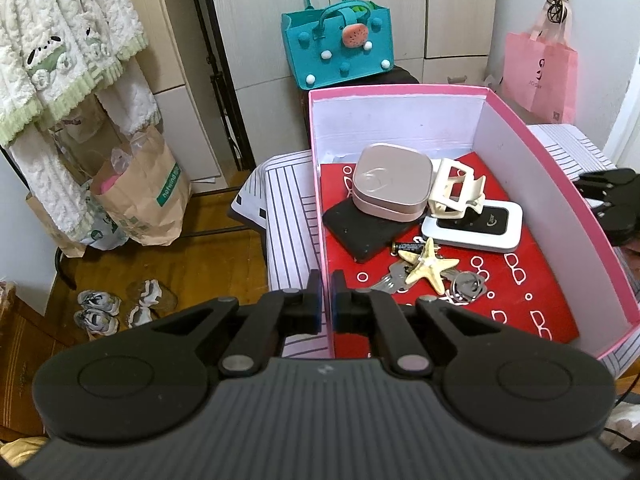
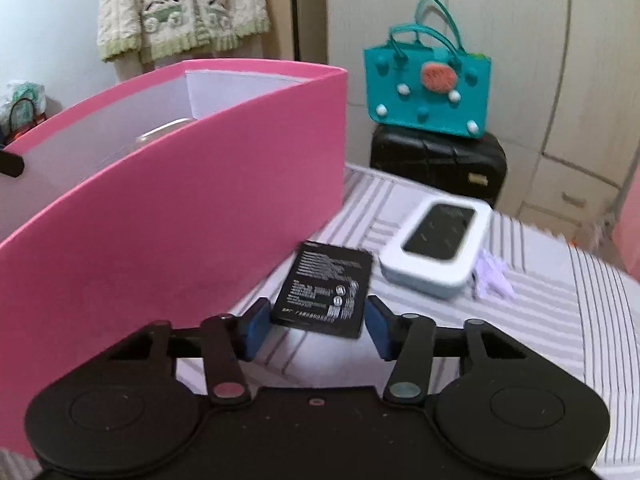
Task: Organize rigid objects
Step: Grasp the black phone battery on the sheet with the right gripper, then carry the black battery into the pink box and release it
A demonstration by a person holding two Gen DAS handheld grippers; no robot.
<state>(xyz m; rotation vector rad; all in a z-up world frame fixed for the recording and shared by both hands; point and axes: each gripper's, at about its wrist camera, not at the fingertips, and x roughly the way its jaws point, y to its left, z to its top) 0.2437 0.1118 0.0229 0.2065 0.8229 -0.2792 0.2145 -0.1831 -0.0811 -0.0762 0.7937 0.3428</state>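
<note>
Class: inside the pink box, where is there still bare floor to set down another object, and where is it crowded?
Free: the red lining near the right wall of the pink box, in front of the white device. Crowded: the back left, where the tin, hair clip, starfish and keys cluster.

The tall pink box [image 2: 172, 216] is walling off the left edge of the striped surface [image 2: 520, 320]. To its right, a black battery [image 2: 326, 292] and white device [image 2: 438, 246] are crowding the middle, leaving open cloth along the right edge.
</note>
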